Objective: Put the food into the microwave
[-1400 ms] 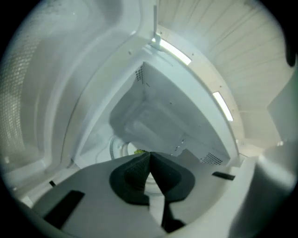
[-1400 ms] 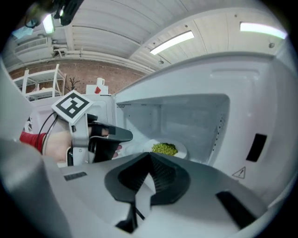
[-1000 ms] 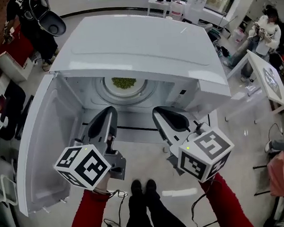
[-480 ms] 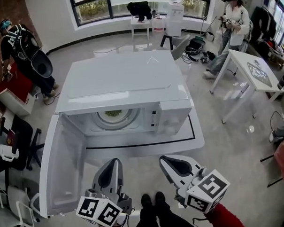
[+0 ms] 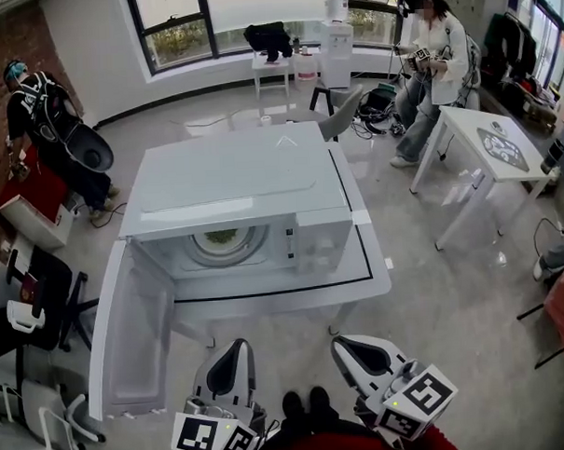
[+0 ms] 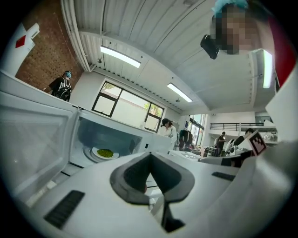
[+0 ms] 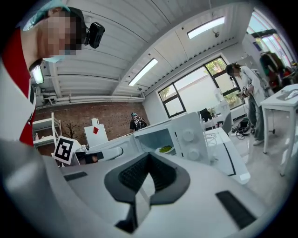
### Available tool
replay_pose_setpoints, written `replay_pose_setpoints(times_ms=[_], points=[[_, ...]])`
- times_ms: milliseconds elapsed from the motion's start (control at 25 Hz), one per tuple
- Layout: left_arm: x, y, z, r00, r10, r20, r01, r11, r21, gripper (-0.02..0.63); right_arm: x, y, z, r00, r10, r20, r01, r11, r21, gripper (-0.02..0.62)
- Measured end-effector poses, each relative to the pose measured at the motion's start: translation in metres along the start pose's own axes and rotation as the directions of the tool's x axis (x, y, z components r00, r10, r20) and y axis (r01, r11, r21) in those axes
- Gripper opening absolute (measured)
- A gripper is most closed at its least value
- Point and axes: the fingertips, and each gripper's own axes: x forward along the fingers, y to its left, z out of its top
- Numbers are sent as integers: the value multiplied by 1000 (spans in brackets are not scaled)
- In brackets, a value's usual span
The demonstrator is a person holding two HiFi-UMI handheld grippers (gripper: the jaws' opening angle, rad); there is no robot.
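Drawn back near from the microwave (image 5: 233, 180), the left hand-held gripper (image 5: 230, 354) and right hand-held gripper (image 5: 353, 349) are closed, empty; the food (image 5: 221, 237) sits inside on the turntable (image 5: 249, 250), door (image 5: 128, 329) open left.

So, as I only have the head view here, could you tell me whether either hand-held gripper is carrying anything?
Observer: The left hand-held gripper has its jaws together, with nothing between them.
Operator: Thank you, and the other one?
Observer: The right hand-held gripper is shut and empty too.
Operator: What is that green patch resting on?
Observer: The green food lies on a white plate inside the microwave.
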Motion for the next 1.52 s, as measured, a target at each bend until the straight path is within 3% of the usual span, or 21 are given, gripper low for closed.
replay_pose_setpoints(times_ms=[640, 1520], points=[[-16, -5, 10, 999, -8, 39, 7, 1000, 14, 8, -6, 10, -1, 1000, 8, -2, -9, 993, -120, 12], [-14, -12, 5, 999, -19, 30, 19, 1000, 8, 8, -11, 1, -9, 998, -49, -30, 43, 983, -179, 12]])
